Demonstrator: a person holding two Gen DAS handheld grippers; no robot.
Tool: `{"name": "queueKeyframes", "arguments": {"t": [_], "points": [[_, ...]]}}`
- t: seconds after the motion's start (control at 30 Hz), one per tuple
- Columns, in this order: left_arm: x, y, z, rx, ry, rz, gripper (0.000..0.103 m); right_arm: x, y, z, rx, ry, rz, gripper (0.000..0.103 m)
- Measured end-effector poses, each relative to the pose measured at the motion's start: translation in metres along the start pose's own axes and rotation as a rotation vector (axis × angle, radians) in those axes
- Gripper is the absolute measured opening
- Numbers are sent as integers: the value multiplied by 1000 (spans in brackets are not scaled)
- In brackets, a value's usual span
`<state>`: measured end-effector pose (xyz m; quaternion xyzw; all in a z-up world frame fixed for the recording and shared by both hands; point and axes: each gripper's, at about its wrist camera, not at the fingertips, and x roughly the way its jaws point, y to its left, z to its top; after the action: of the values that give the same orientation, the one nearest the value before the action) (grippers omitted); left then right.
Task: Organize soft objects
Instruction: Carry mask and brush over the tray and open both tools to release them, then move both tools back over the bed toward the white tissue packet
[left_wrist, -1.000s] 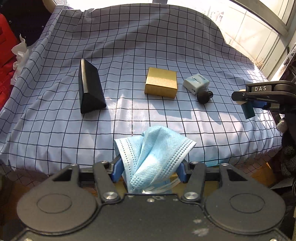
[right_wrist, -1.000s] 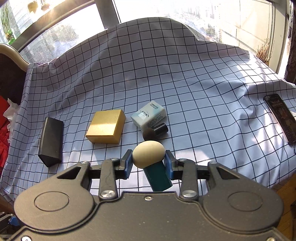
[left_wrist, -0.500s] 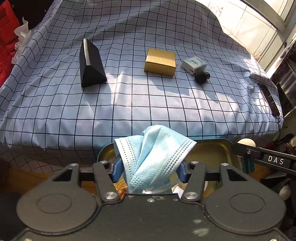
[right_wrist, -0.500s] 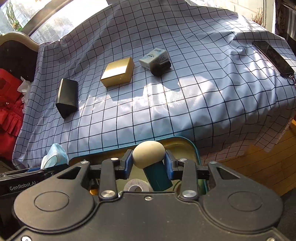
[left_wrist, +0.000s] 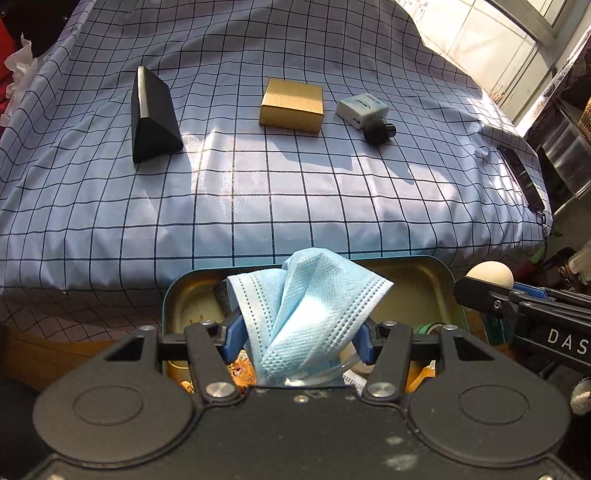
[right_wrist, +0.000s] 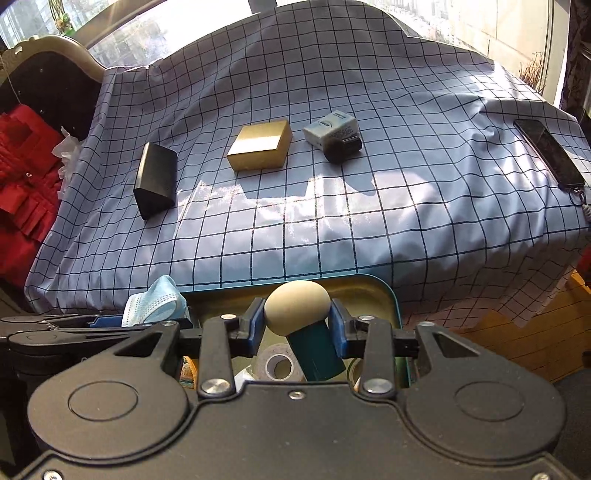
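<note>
The left hand-held gripper (left_wrist: 297, 339) pinches a crumpled blue face mask (left_wrist: 310, 314) between its blue pads, the mask bulging up toward 12 o'clock above an open teal tin (left_wrist: 424, 260). At 3 o'clock of it in the left wrist view, the right hand-held gripper (right_wrist: 297, 326) is clamped on a cream sponge head (right_wrist: 296, 306) with a teal handle (right_wrist: 317, 354), also poised over the tin. Inside the tin, a roll of tape (right_wrist: 277, 363) and other small things lie partly hidden beneath the fingers.

Just beyond the tin's far rim, at 12 o'clock, the table (left_wrist: 295, 206) begins, draped in a pale blue checked cloth (left_wrist: 110, 221) that hangs over the near edge. On it, from 10 to 1 o'clock in the left wrist view, stand a black triangular box (left_wrist: 153, 118), a gold box (left_wrist: 291, 105), and a small white-and-blue box (left_wrist: 362, 105) touching a dark brush head (left_wrist: 378, 131). A phone (left_wrist: 521, 181) lies near the table's right edge at 2 o'clock. The wide middle of the cloth between the tin and these things is bare and sunlit.

Bright windows (right_wrist: 147, 33) run behind the table; red fabric (right_wrist: 22, 166) and a dark chair back (right_wrist: 48, 81) sit at 9 to 10 o'clock in the right wrist view, and wooden floor (right_wrist: 517, 343) shows at 3 o'clock.
</note>
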<state>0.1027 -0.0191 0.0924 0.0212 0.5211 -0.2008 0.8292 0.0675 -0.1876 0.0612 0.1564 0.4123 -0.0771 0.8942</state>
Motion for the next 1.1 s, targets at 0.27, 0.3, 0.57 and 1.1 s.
{"name": "queueKeyframes", "arguments": {"t": [0.27,0.3,0.57,1.1], "points": [[0,0,0,1,1,5,58,1,-2,0,15,5,-9,39],[0,0,0,1,0,4,60,1,-2,0,16,5,-10,39],[0,-1,0,-7,7,-7,77,0,0,2,-1,4,-23,50],[5,2,-1,-30,33,50,79,5,0,0,13,41,-20,50]]}}
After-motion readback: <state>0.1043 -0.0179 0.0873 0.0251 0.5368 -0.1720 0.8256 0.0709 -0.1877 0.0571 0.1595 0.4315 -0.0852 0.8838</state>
